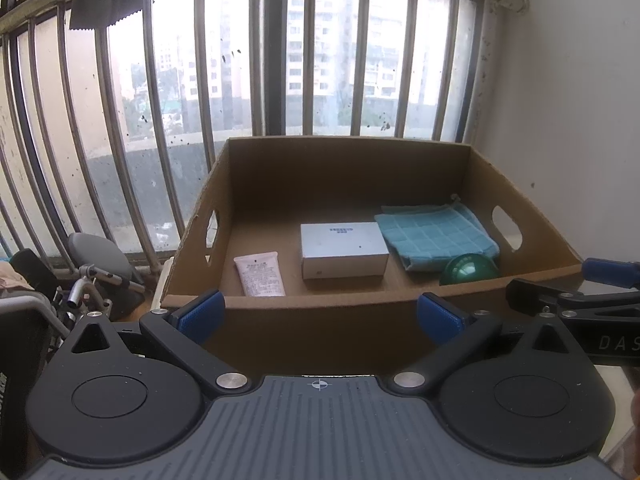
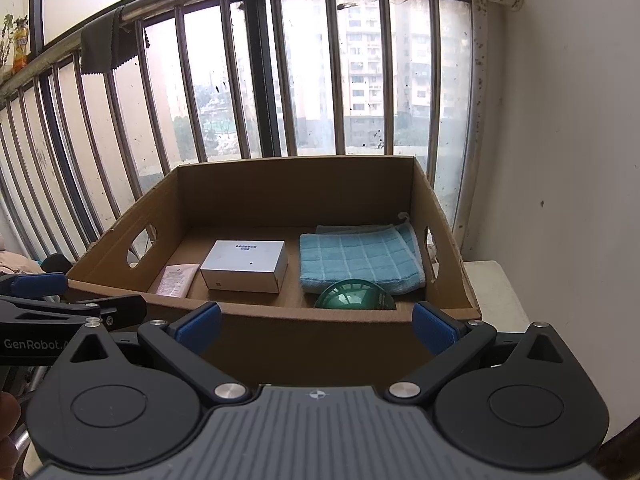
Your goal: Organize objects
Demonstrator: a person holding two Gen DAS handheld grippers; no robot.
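An open cardboard box (image 1: 280, 168) (image 2: 256, 188) stands in front of both grippers. Inside lie a pink tube (image 1: 260, 274) (image 2: 178, 279), a white carton (image 1: 344, 250) (image 2: 246, 266), a folded blue cloth (image 1: 436, 236) (image 2: 360, 258) and a green ball (image 1: 470, 268) (image 2: 354, 296) at the near right. My left gripper (image 1: 320, 316) is open and empty just short of the near wall. My right gripper (image 2: 318, 326) is open and empty at the same wall. Each gripper shows at the edge of the other's view.
Window bars (image 1: 200, 80) (image 2: 240, 80) rise behind the box and a dark rag (image 1: 106, 0) hangs on the rail. A white wall (image 2: 560, 120) is on the right. A folded wheelchair (image 1: 88, 276) stands at the left. The box rests on a white surface (image 2: 500, 292).
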